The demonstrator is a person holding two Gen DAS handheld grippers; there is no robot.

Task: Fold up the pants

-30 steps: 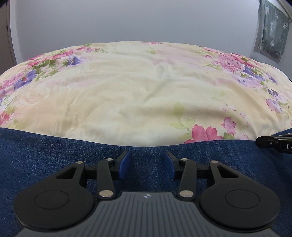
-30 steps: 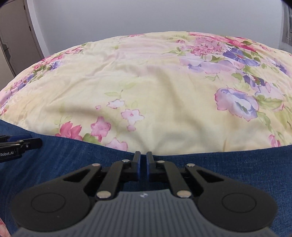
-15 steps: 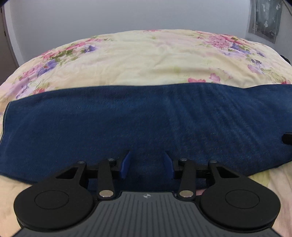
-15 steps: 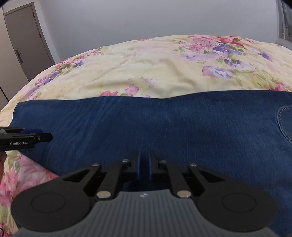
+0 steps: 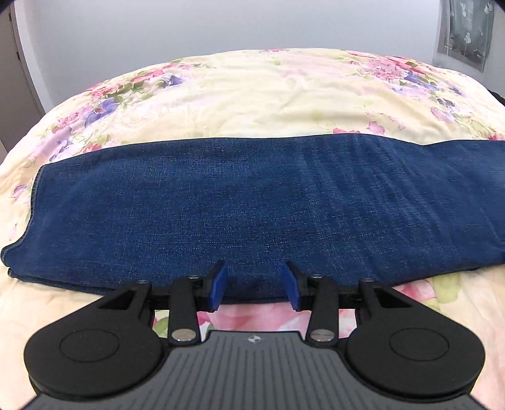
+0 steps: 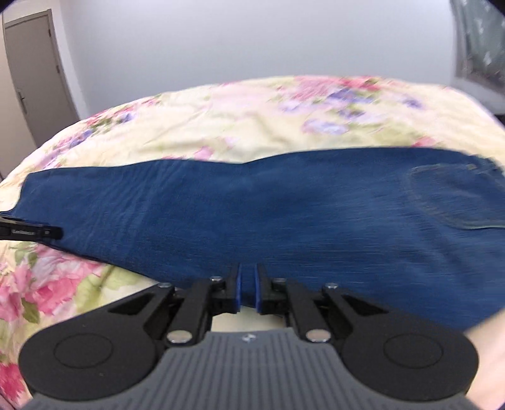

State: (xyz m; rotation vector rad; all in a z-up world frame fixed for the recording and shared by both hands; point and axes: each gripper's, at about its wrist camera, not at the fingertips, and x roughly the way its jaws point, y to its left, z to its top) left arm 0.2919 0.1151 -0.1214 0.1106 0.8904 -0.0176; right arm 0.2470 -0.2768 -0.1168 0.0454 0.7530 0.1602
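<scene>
Dark blue jeans lie flat across the flowered bedspread, folded lengthwise, leg hems at the left. In the right wrist view the jeans show a back pocket at the right. My left gripper is open and empty, its blue pads just over the near edge of the jeans. My right gripper has its pads a narrow gap apart at the near edge; no cloth is clearly between them. The left gripper's tip shows at the far left of the right wrist view.
The bed with a cream, pink and purple flowered cover fills both views. A plain wall stands behind it. A grey door is at the left. A dark cloth hangs on the wall at the right.
Both grippers have pulled back toward me and risen, so the whole length of the jeans now shows. The right gripper's pads have parted slightly. The left gripper stays open.
</scene>
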